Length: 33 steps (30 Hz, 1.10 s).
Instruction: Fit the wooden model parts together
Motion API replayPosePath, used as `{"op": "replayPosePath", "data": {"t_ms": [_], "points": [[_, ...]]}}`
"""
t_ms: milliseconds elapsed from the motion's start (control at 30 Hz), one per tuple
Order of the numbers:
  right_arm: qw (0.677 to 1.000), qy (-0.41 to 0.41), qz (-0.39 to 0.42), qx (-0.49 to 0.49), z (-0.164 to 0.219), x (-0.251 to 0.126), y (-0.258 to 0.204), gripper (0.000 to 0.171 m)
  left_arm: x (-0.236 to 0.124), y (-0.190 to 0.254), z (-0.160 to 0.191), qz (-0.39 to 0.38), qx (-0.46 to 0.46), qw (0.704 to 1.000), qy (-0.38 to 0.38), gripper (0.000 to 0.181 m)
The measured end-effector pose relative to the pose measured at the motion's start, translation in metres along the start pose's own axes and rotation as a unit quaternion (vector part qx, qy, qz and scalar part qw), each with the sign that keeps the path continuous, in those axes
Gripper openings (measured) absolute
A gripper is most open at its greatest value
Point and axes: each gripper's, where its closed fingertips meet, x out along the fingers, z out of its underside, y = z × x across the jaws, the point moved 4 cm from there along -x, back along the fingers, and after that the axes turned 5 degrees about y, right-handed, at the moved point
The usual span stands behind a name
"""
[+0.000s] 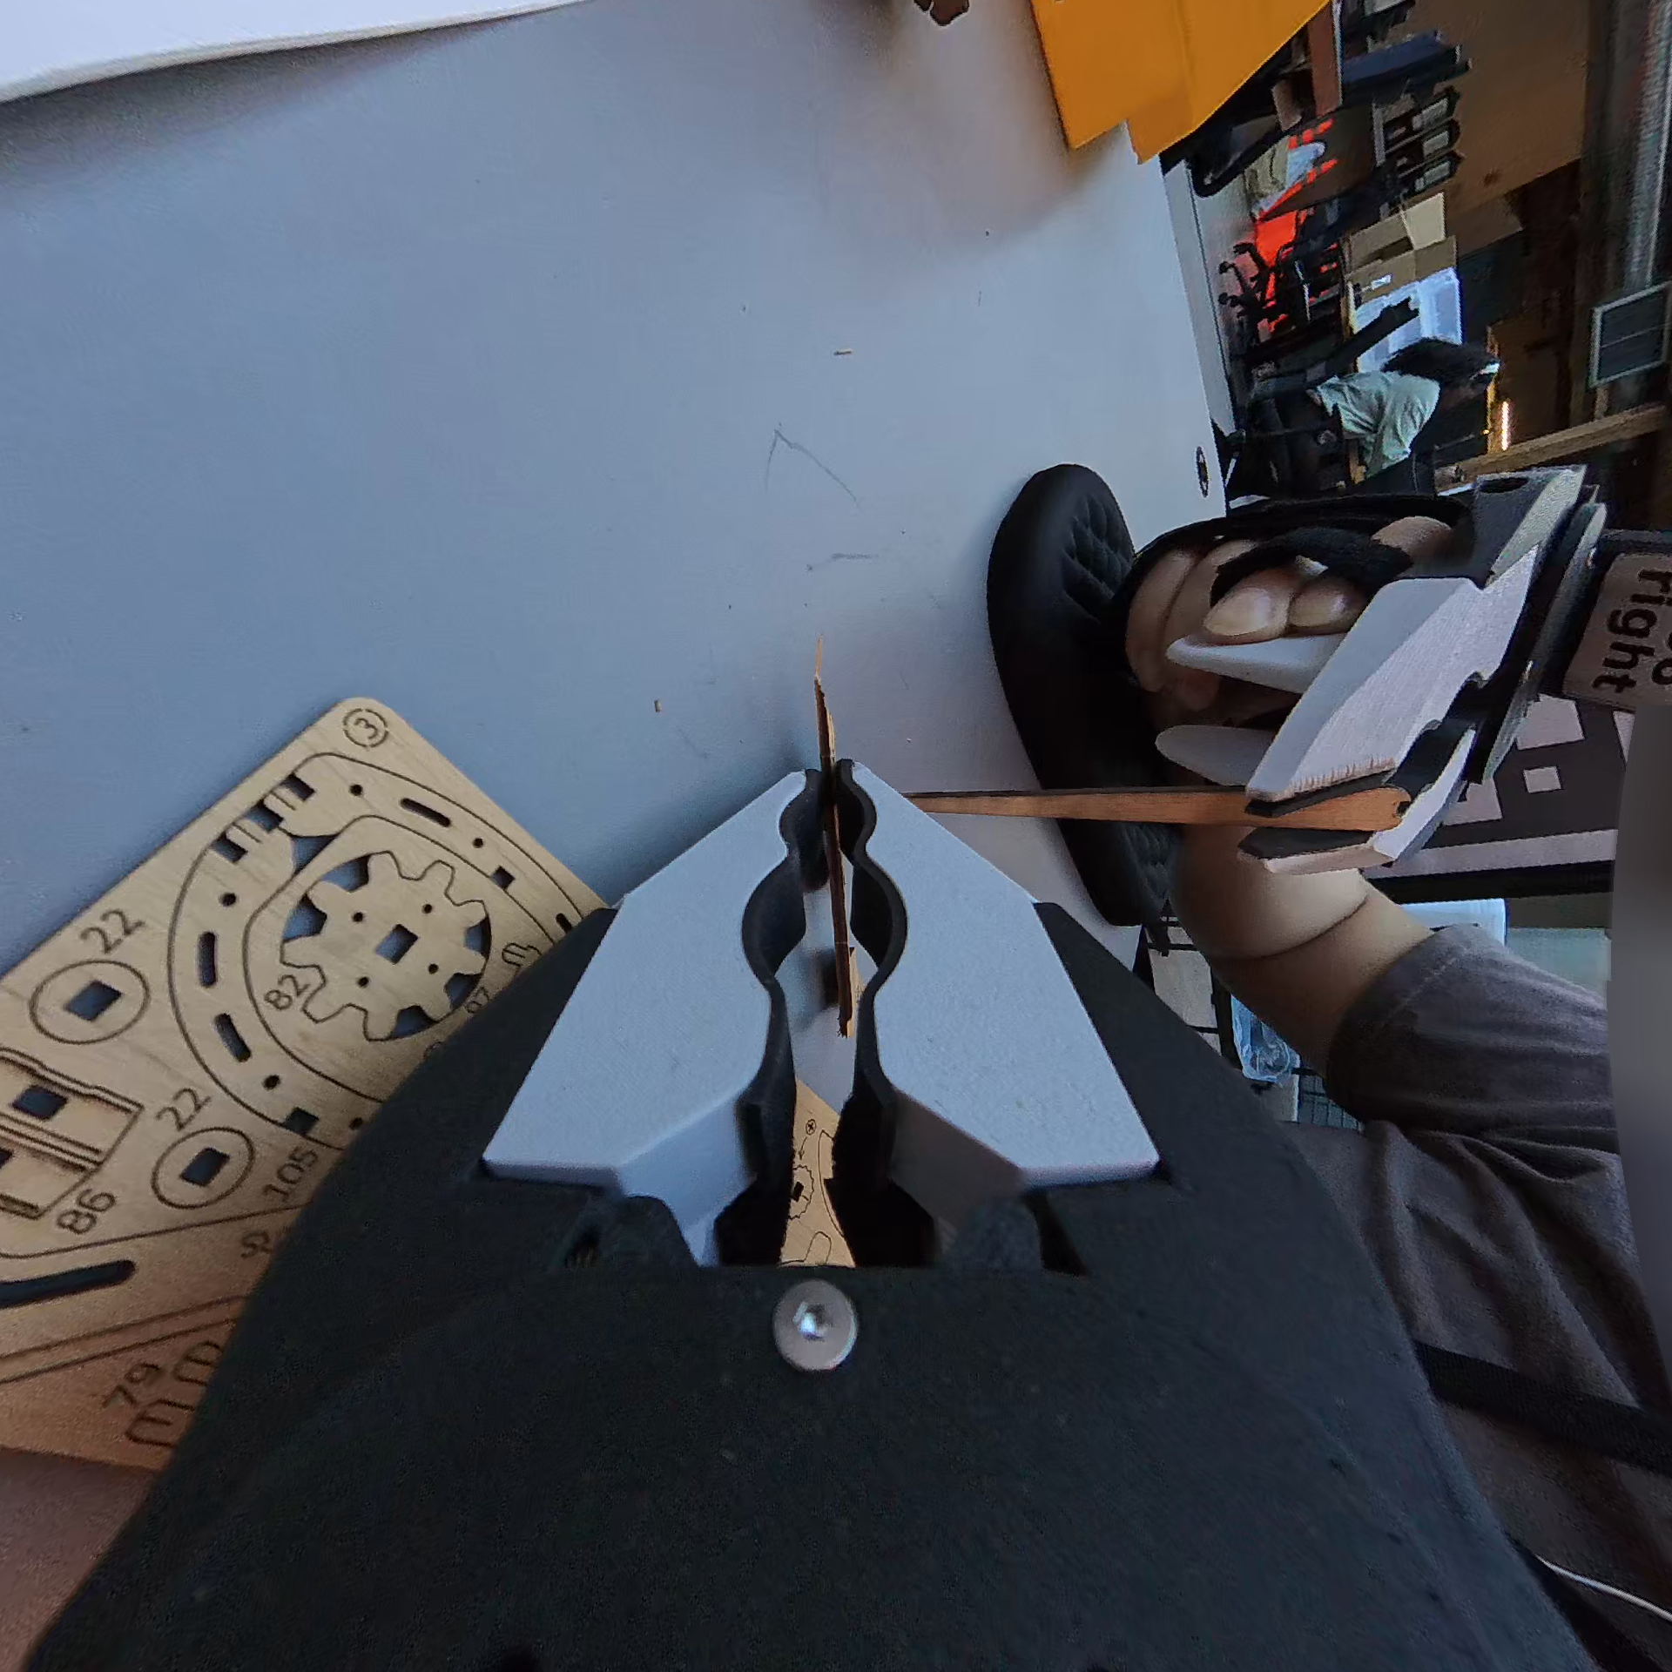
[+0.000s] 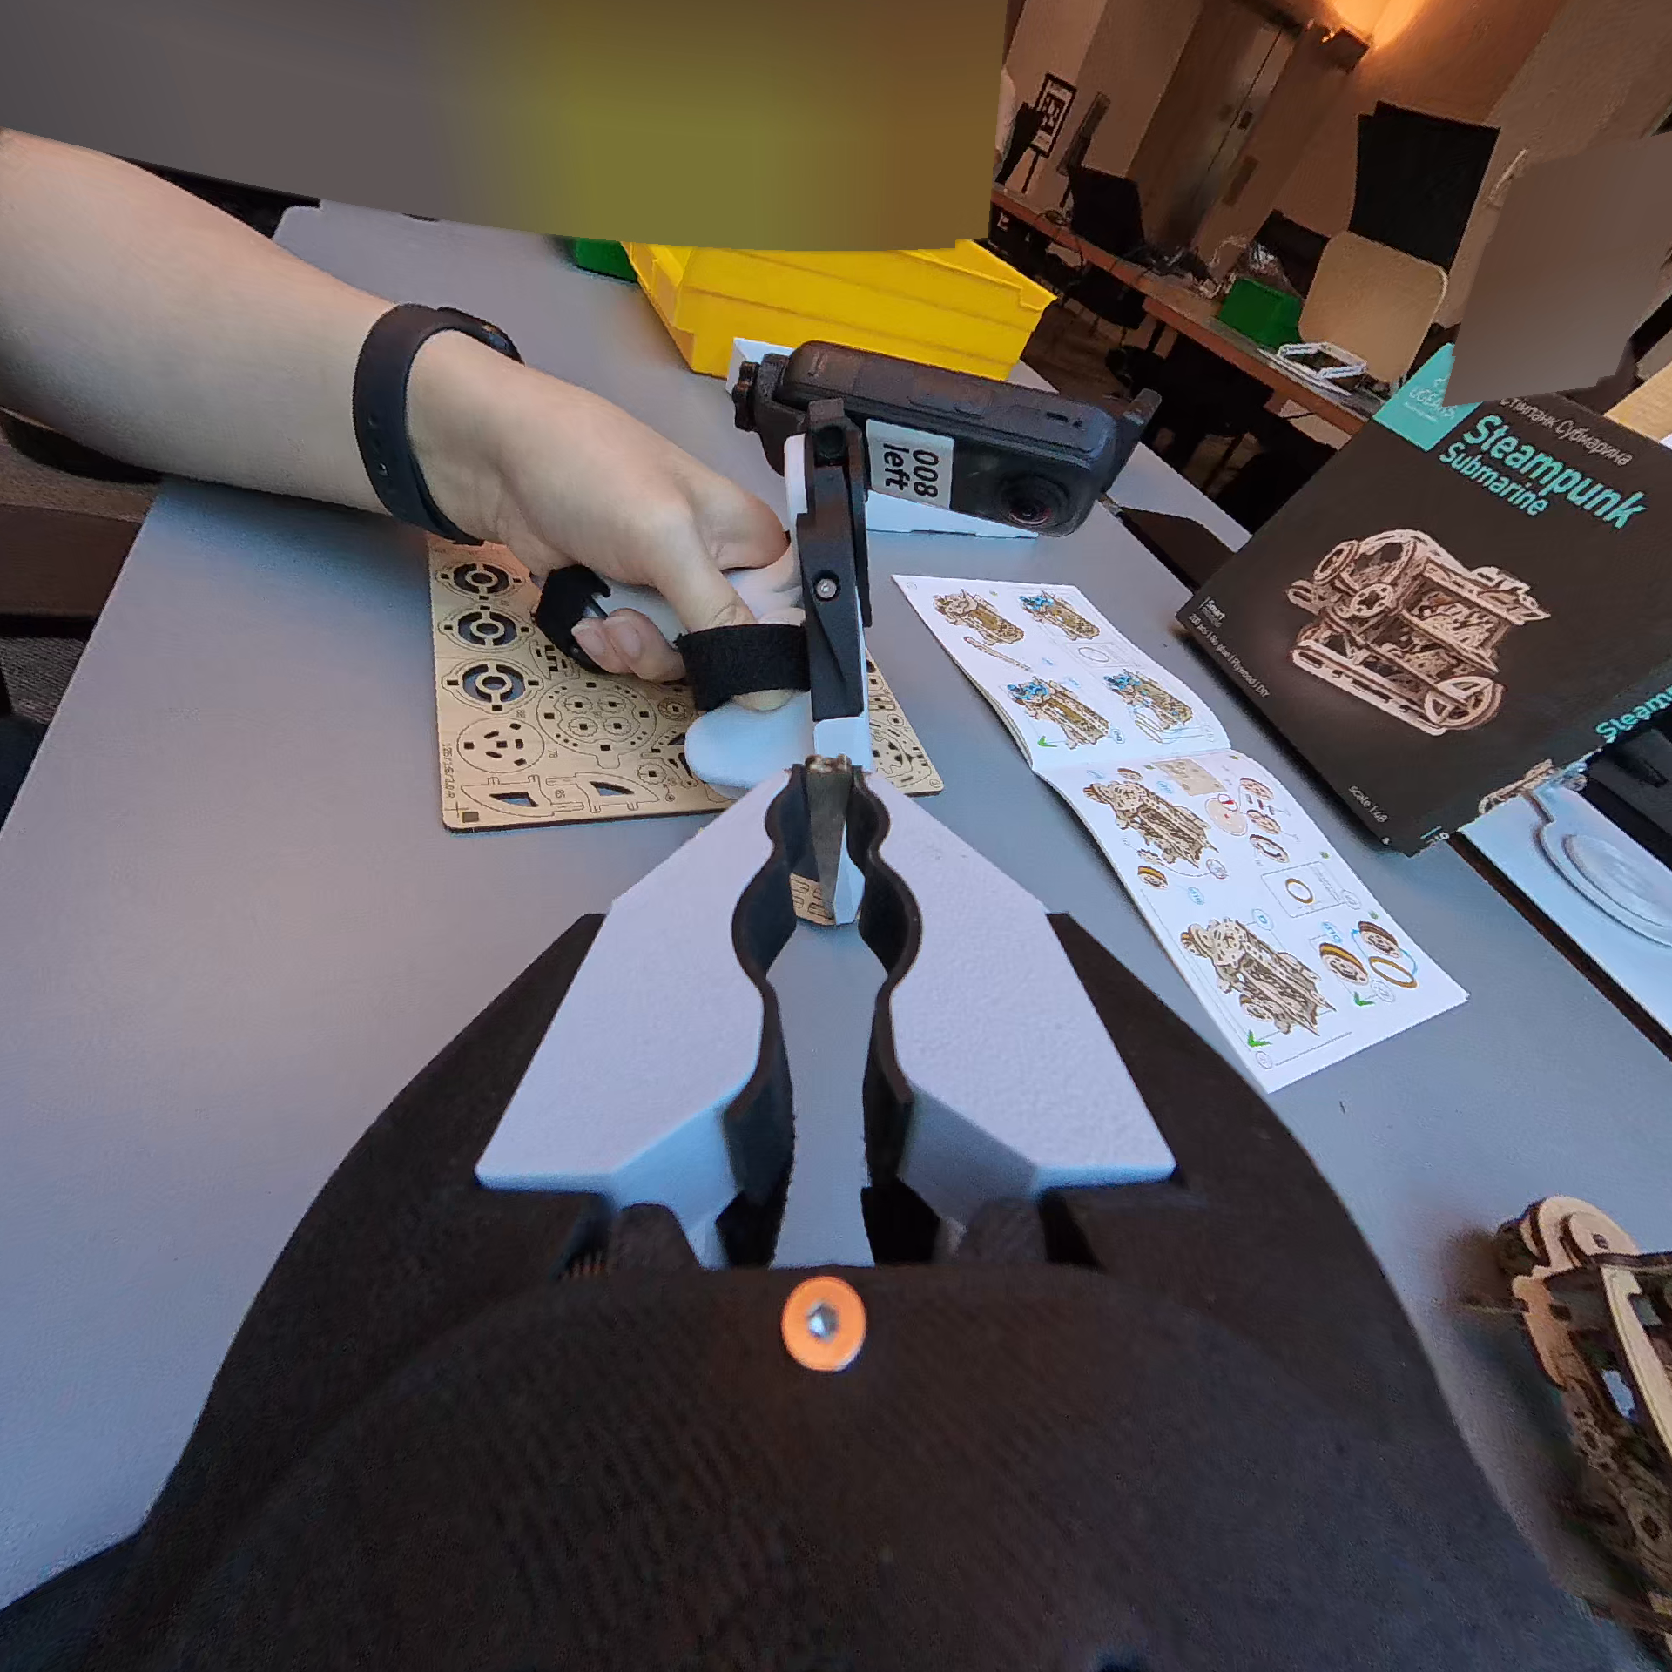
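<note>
At frame centre, thin wooden pieces (image 1: 834, 869) (image 2: 828, 828) are being pinched edge-on by each hand-held gripper (image 1: 834, 787) (image 2: 828, 783); the slot is best being aligned squarely before pressing.

1. Your left gripper (image 1: 834, 787) pinches a thin wooden piece (image 1: 832, 869) edge-on above the table (image 1: 543, 407).
2. Your right gripper (image 2: 828, 778) holds a second wooden strip (image 1: 1086, 803), its tip just beside the first piece.
3. Under your left hand (image 2: 588, 507) lies the parts sheet (image 2: 507, 751).
4. Right of the sheet lies the instruction booklet (image 2: 1221, 869), with the kit box (image 2: 1411, 615) beyond it.
</note>
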Motion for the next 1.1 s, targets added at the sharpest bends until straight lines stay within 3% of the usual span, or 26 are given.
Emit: {"op": "replayPosePath", "data": {"t_ms": [600,733,833,967,1100], "points": [[0.998,-0.015,0.016,-0.055,0.000,0.004,-0.011,0.007,-0.001,-0.001,0.000,0.003,-0.012,1.000,0.004,0.000],[1.000,-0.008,0.009,-0.024,0.002,0.003,-0.009,0.006,-0.001,-0.002,0.000,0.005,-0.020,1.000,0.008,0.000],[0.998,-0.013,-0.006,-0.064,0.000,0.009,-0.019,0.007,-0.001,-0.001,0.000,0.003,-0.017,1.000,0.010,0.000],[0.995,-0.020,-0.016,-0.095,-0.001,0.014,-0.024,0.007,-0.001,0.000,0.001,-0.014,0.017,1.000,0.013,0.000],[0.999,-0.014,0.011,-0.050,0.001,0.004,-0.009,0.007,0.001,0.004,0.001,-0.044,0.085,0.995,0.010,0.000]]}}
